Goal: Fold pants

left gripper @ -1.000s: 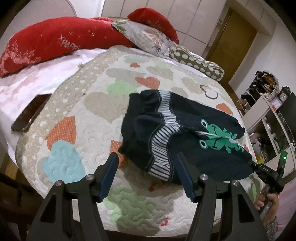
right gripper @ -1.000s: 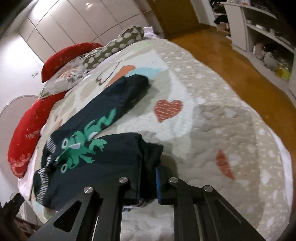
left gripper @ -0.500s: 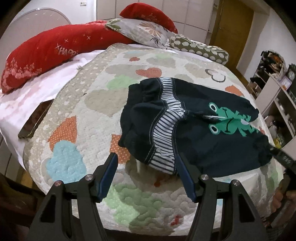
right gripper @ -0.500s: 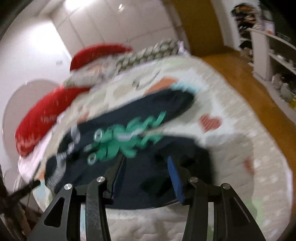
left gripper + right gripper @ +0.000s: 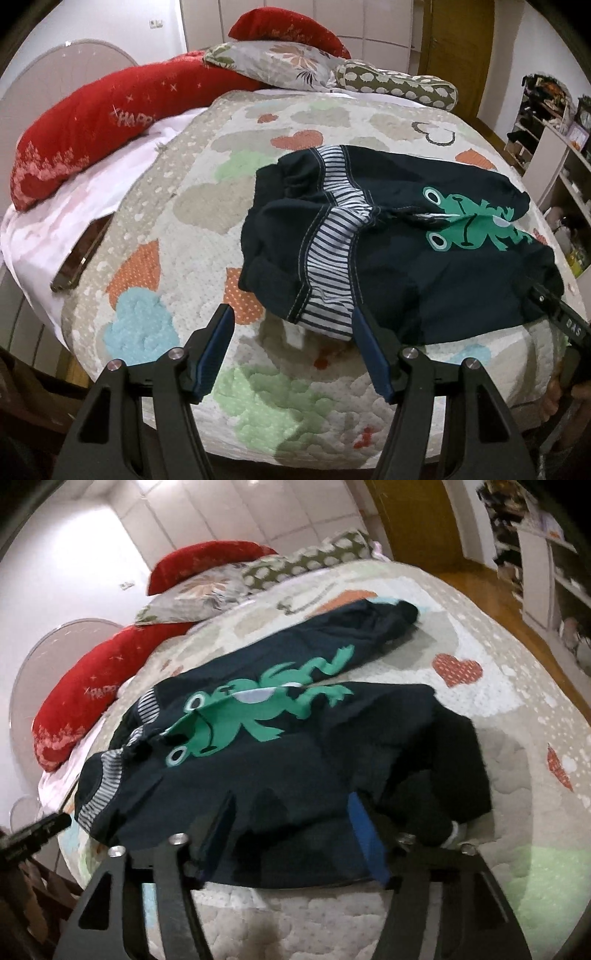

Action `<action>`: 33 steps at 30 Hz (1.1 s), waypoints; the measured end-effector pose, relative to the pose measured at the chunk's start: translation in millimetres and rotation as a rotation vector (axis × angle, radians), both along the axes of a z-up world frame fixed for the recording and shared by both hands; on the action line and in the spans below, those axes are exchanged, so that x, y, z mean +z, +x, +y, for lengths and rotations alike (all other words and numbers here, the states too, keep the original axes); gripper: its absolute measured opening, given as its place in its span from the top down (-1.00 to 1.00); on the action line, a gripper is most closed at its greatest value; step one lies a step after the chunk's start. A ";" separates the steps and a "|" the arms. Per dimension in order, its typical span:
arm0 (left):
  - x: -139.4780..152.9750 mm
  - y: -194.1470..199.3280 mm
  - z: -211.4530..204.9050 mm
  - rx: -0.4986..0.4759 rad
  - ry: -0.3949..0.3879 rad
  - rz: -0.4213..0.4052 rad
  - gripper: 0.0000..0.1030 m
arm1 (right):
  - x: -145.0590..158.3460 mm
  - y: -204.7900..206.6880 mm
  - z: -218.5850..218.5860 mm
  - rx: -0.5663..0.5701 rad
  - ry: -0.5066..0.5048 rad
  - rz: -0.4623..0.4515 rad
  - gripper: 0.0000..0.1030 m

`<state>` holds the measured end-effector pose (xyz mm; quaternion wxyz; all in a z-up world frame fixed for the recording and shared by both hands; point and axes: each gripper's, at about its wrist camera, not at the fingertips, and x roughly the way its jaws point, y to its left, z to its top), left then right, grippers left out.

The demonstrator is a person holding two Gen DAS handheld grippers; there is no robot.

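Observation:
Dark navy pants (image 5: 413, 251) with a green frog print (image 5: 469, 225) and a striped waistband (image 5: 328, 258) lie spread on the heart-patterned quilt (image 5: 184, 206). My left gripper (image 5: 293, 332) is open, just in front of the waistband's near corner, holding nothing. In the right wrist view the pants (image 5: 295, 746) lie with both legs stretched away. My right gripper (image 5: 291, 812) is open at the near leg's edge, with cloth between its jaws. It also shows at the right edge of the left wrist view (image 5: 554, 306).
Red pillows (image 5: 99, 114), a floral pillow (image 5: 273, 62) and a dotted bolster (image 5: 399, 85) line the head of the bed. A phone (image 5: 83, 254) lies at the quilt's left edge. Shelves (image 5: 554, 166) and a wooden floor (image 5: 517, 605) lie to the right.
My right gripper has opened and let go of the near leg's hem, then moved along the leg. The pants now lie flatter. My left gripper stayed open near the waistband.

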<state>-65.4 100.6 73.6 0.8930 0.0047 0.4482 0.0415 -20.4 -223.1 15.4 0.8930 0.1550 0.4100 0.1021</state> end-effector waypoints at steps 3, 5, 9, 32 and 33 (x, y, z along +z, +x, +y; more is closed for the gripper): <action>1.3 -0.2 -1.1 0.000 0.011 -0.005 -0.31 | 0.1 -4.9 10.8 0.024 -0.006 -0.038 -0.79; 1.5 -0.1 -1.0 0.005 0.017 -0.006 -0.34 | -0.3 -4.9 16.8 0.041 -0.007 -0.042 -0.92; 1.5 0.5 -2.5 0.009 0.037 -0.009 -0.34 | -2.7 -4.8 26.9 0.060 -0.054 -0.044 -0.98; 6.9 14.5 -11.2 -0.035 0.075 -0.016 -0.36 | 28.9 -3.1 26.7 0.155 -0.178 -0.036 -0.91; 8.2 19.0 -10.8 -0.050 0.059 -0.010 -0.36 | 33.8 -2.2 23.6 0.162 -0.174 -0.043 -0.90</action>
